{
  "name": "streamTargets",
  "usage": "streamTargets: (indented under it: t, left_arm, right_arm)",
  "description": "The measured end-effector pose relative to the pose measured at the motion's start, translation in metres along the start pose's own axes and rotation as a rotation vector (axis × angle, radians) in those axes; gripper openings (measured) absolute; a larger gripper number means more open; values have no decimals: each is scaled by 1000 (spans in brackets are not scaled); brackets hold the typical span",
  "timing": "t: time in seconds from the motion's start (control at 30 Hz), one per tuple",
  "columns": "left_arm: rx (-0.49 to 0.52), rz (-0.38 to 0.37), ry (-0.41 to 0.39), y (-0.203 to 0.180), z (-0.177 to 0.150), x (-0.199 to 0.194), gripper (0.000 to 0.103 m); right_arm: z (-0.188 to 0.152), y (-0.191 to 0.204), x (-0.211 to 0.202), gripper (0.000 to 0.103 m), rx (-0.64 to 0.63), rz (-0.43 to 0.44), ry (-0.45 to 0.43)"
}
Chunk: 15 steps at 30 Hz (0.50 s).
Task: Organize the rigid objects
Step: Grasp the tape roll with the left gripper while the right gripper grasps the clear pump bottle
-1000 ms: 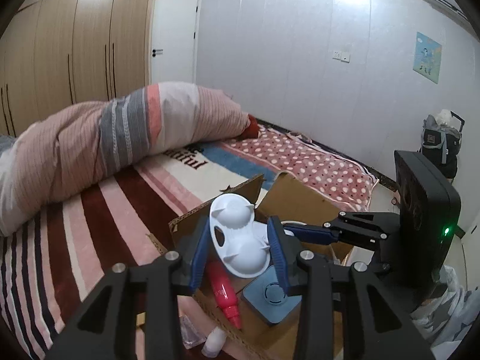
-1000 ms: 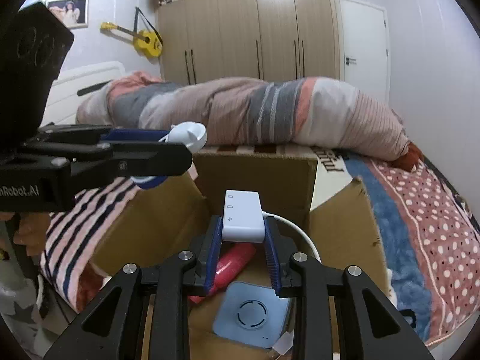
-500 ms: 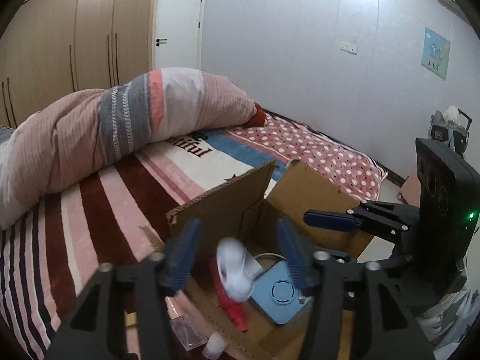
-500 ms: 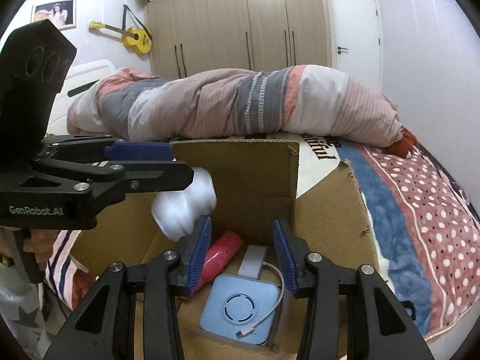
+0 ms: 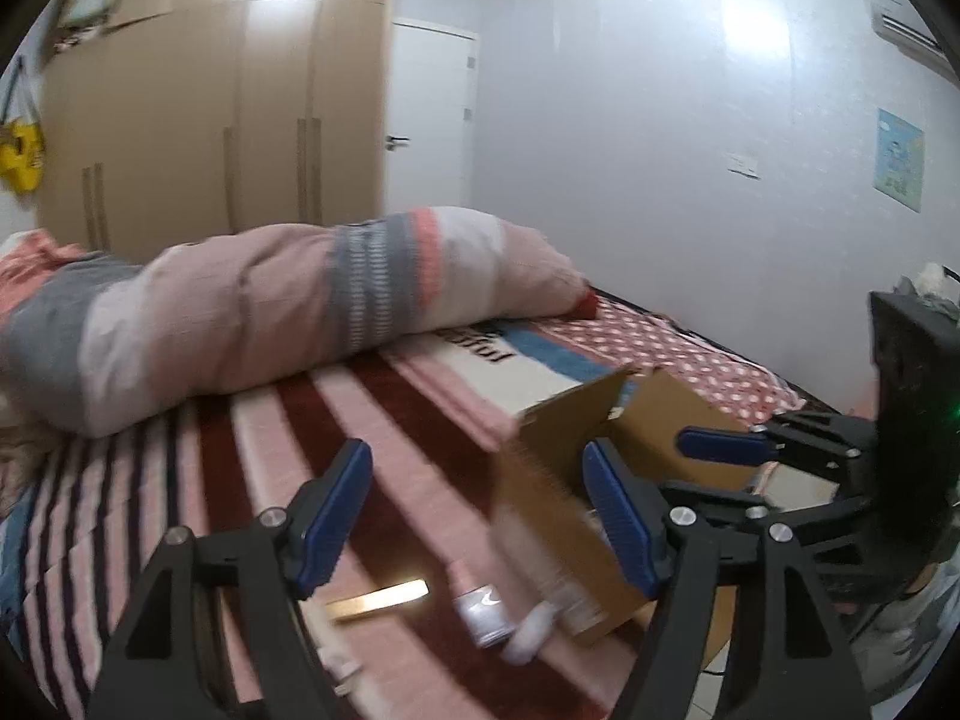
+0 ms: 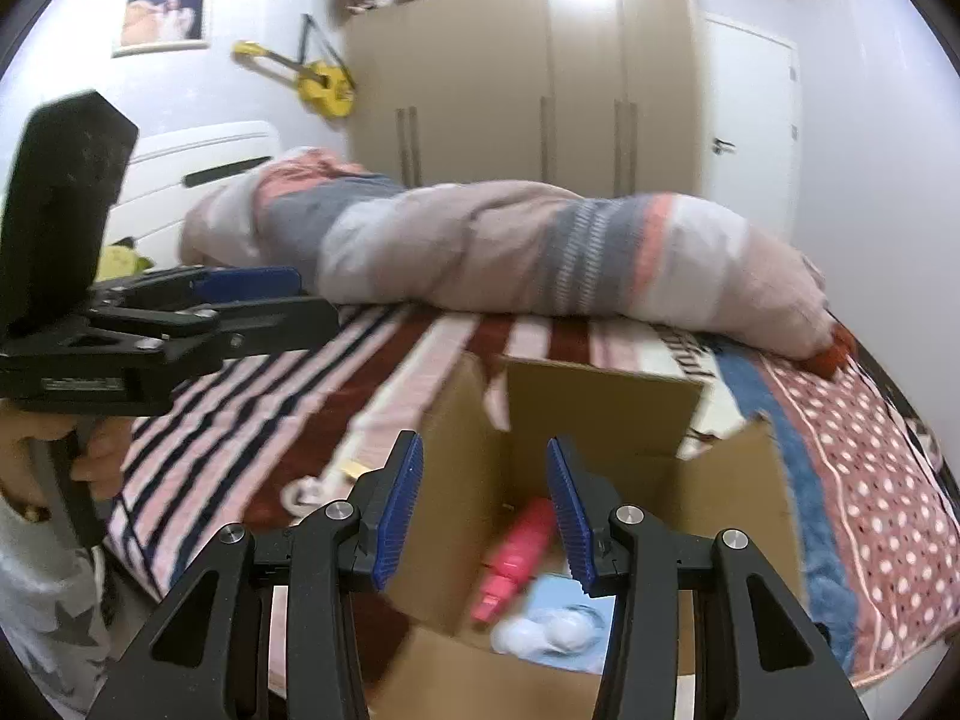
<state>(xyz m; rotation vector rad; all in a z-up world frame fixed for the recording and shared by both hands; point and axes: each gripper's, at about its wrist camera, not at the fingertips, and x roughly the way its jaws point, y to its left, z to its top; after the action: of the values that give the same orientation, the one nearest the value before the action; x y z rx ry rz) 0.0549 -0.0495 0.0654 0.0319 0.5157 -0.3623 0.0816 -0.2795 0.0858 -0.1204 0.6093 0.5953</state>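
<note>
two grippers are showing, both spread wide and gripping nothing, and one cardboard box (image 6: 600,396) is sitting open on the striped bedspread (image 5: 198,480) near the foot of the bed. in the left wrist view, reading left to right, the left gripper (image 5: 480,516) is hanging over the bedspread, and between its blue pads a flat gold strip (image 5: 378,597), a small clear bottle with a silver cap (image 5: 480,615) and a small white piece (image 5: 531,636) are lying loose on the cover, three things just outside the box's near corner; the bottle and white piece are blurred. the box is standing just to the right of them, with the right-hand pad in front of its opening, and the right gripper (image 5: 720,447) is reaching in from the right edge above it. this view is not showing the box's floor. the right wrist view is looking down into the box: the left gripper (image 6: 252,294) is entering from the left, held in a hand (image 6: 96,450); further right the right gripper (image 6: 486,510) is hovering over the opening, and inside three things are lying together, a pink bottle (image 6: 519,552) leaning along the bottom, a white rounded object (image 6: 549,630) in front of it, and a light blue square device (image 6: 576,600) under and behind the white one. a rolled striped duvet (image 6: 540,252) is lying across the bed behind everything in both views.
</note>
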Motion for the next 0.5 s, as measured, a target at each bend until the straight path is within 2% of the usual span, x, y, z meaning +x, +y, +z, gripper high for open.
streamTargets:
  t: [0.23, 0.37, 0.5]
  left_arm:
    - [-87, 104, 20, 65, -46, -21, 71]
    - [-115, 107, 54, 91, -76, -14, 71]
    - [-142, 63, 100, 110, -108, 5, 71]
  right_arm:
    - [5, 76, 11, 39, -63, 126, 5]
    - [-7, 108, 33, 39, -70, 146, 62]
    - [-28, 126, 62, 39, -52, 115, 133]
